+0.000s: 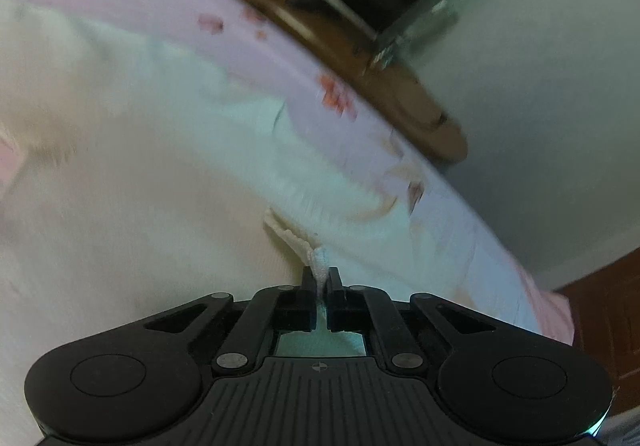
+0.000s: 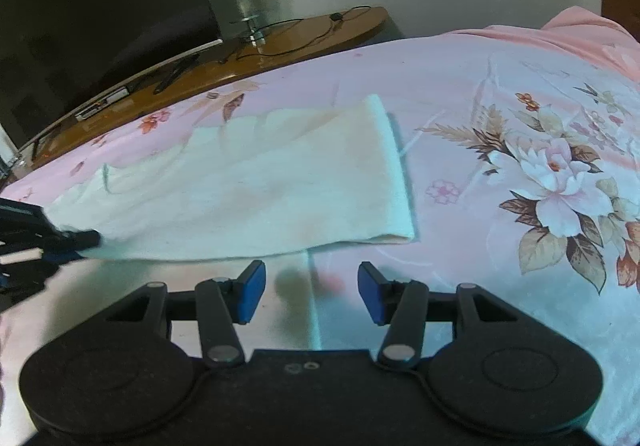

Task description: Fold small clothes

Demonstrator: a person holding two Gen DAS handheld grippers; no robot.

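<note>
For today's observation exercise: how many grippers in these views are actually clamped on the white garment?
1. The left gripper is shut on an edge of the white garment. The right gripper hangs open at the garment's near edge, over the floral bedsheet, gripping nothing.

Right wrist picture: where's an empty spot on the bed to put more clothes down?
The flowered bedsheet lies bare right of the white garment, out to the pink blanket. A small strip sits free by the open right gripper. The left is crowded: the left gripper pinches the garment's edge there.
</note>
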